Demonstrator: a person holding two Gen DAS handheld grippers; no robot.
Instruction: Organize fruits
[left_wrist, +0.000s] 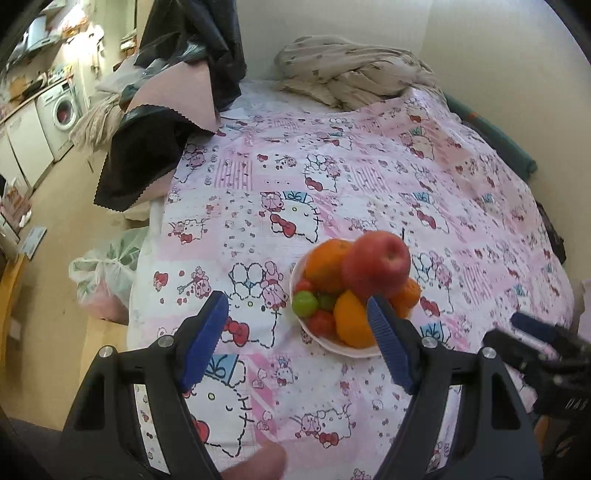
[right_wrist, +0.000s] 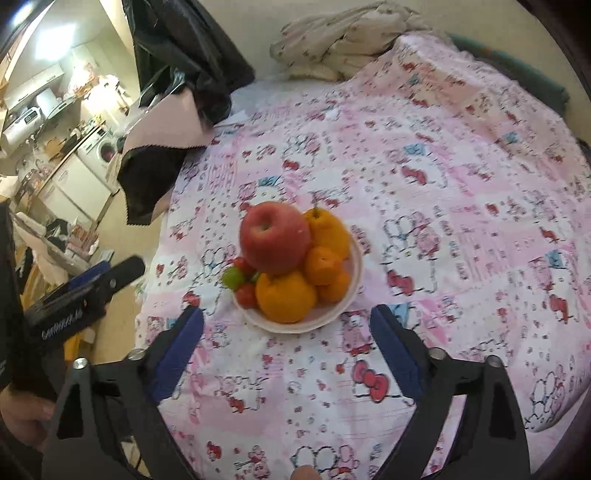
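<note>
Blue-padded fingers of my left hand-held gripper fill the bottom of the left wrist view, jaws parted with nothing between them but the patterned bedspread. Just past the right-hand pad, slightly right of centre, sits the white bowl, heaped with a red apple on top, oranges around it, and small red and green fruits on its left side. At the right edge I see the right hand-held gripper from the side. In the right wrist view, my right hand-held gripper stands wide, released and empty, with the bowl just beyond its tips at centre frame; the apple crowns the pile and looks loosely perched. At the left edge the left hand-held gripper pokes in. I judge the gathering step about finished, since no loose fruit shows on the bed. If anything follows, I would steady the bowl by its rim rather than nudge the pile, as the apple could roll off.
</note>
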